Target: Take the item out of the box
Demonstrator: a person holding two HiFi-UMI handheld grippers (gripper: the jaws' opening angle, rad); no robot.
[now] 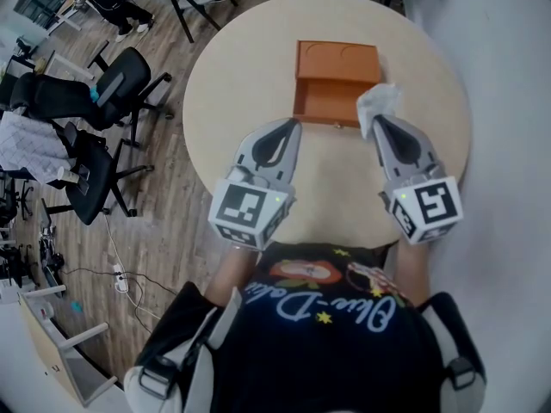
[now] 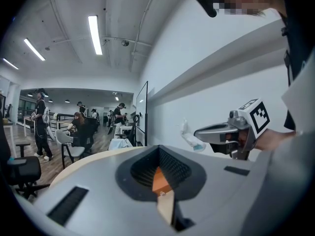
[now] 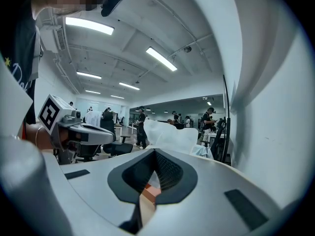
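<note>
Round beige table [image 1: 250,76] with an open orange box [image 1: 336,67] on its far half. Right gripper [image 1: 377,120] clamped on a crumpled white plastic bag [image 1: 379,99] — pinched at the very tips of the jaws, bunching up beyond them. From the head view, bag over the near right corner of the box; cannot tell whether touching the box or clear of it. Left gripper [image 1: 291,126] just short of the box's near left edge, jaws together with nothing between them — only a sliver of orange box showing past the tips. Both grippers side by side, pointing away from the person. Black office chairs [image 1: 103,101] on the wooden floor at the left.
</note>
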